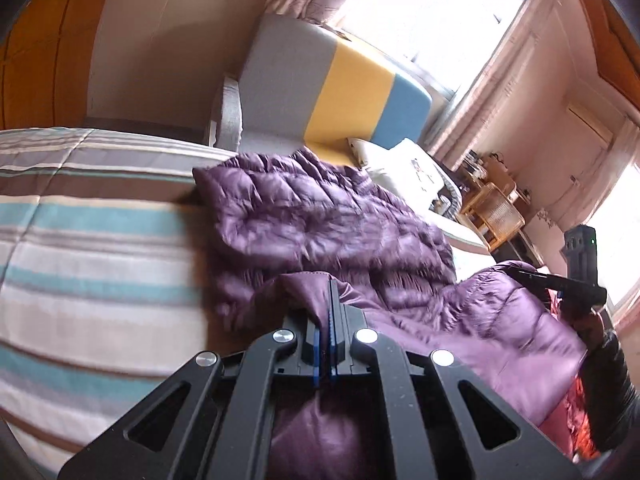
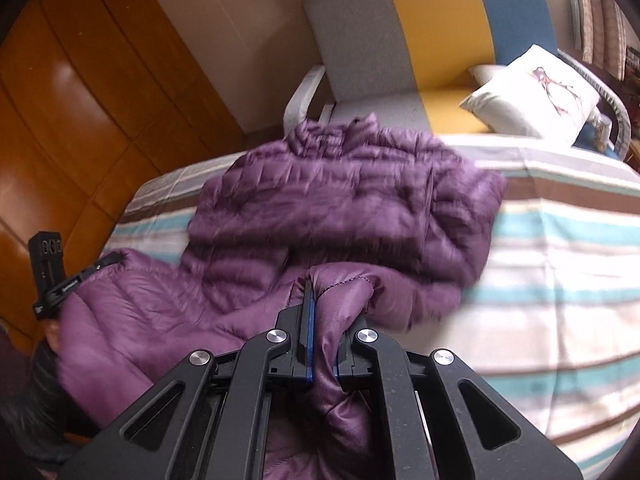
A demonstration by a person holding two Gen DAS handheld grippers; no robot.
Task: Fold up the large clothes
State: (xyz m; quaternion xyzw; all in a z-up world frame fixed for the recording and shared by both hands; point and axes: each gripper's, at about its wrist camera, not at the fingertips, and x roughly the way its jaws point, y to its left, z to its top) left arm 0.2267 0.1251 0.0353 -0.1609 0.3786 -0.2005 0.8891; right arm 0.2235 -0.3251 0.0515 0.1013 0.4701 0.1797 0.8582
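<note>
Purple quilted jacket (image 2: 344,204) rumpled on striped bedspread (image 2: 560,272); both hand-held grippers, left (image 1: 331,300) and right (image 2: 320,304), clamp hem.

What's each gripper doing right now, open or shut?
Left gripper: shut on the hem of the purple puffer jacket.
Right gripper: shut on another bunch of the same jacket's hem.

- purple quilted puffer jacket (image 2: 320,208): slick, faintly shiny cloth
- striped bedspread (image 2: 560,280): soft matt woven cloth
- black left gripper (image 1: 331,312): matt plastic with polished metal pins
- orange-brown wardrobe (image 2: 80,100): glossy varnished wood
</note>
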